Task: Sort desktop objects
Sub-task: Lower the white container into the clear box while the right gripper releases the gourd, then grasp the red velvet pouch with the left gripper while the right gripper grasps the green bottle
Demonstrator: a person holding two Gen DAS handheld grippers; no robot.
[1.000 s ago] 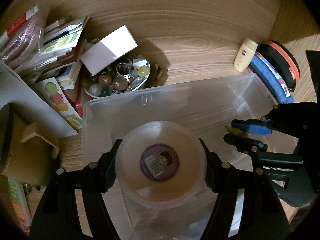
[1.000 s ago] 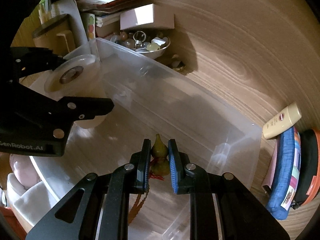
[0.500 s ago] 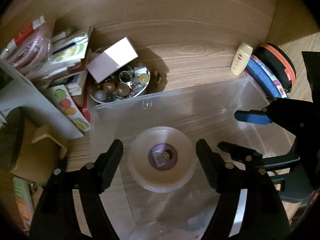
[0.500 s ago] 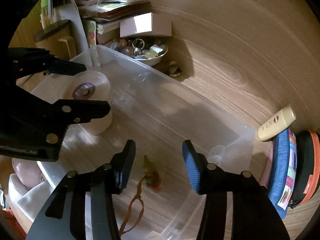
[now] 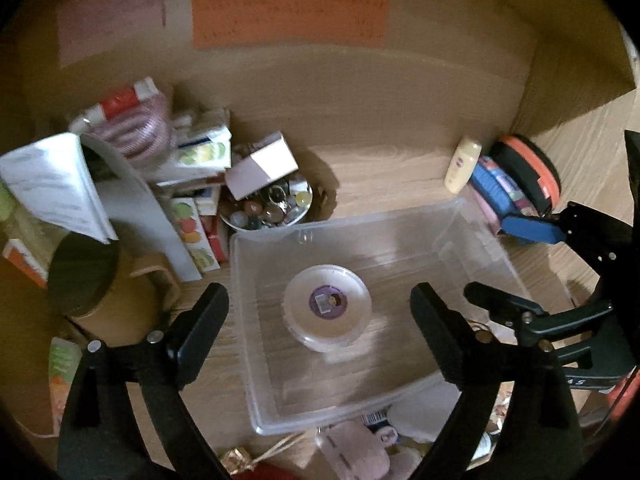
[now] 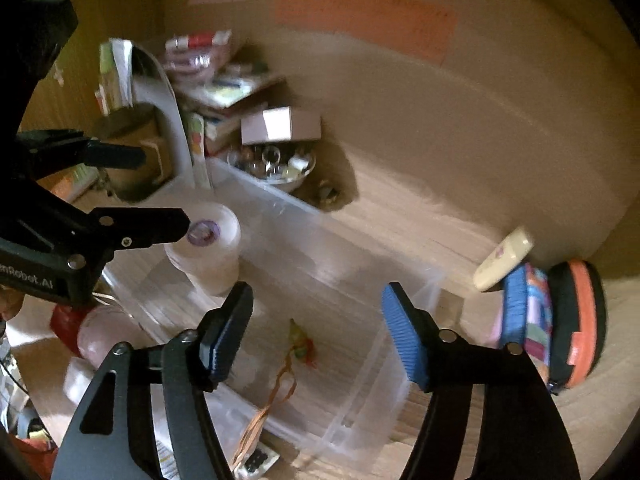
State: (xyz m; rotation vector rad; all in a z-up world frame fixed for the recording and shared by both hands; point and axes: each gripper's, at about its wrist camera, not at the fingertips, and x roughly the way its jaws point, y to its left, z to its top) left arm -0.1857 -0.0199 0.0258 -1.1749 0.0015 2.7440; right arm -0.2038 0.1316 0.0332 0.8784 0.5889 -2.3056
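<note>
A clear plastic bin (image 5: 486, 236) (image 6: 352, 436) sits on the wooden desk. A round white tub with a purple label (image 5: 326, 312) (image 6: 206, 246) stands inside it. A small gourd charm on an orange cord (image 6: 300, 346) lies on the bin floor. My left gripper (image 5: 318, 328) is open and empty, raised above the tub. My right gripper (image 6: 316, 334) is open and empty, raised above the charm; it also shows at the right of the left wrist view (image 5: 504, 264).
A bowl of beads and trinkets (image 5: 268, 210) with a white box (image 5: 262, 164) on it stands behind the bin, beside stacked books (image 5: 192, 208). A cream bottle (image 5: 462, 164), a blue pouch (image 5: 496, 190) and an orange-and-black case (image 5: 532, 176) lie at the right. A pink fuzzy item (image 5: 356, 450) lies in front.
Both grippers opened and rose. The left let go of the tub and the right let go of the gourd charm; both now rest inside the bin.
</note>
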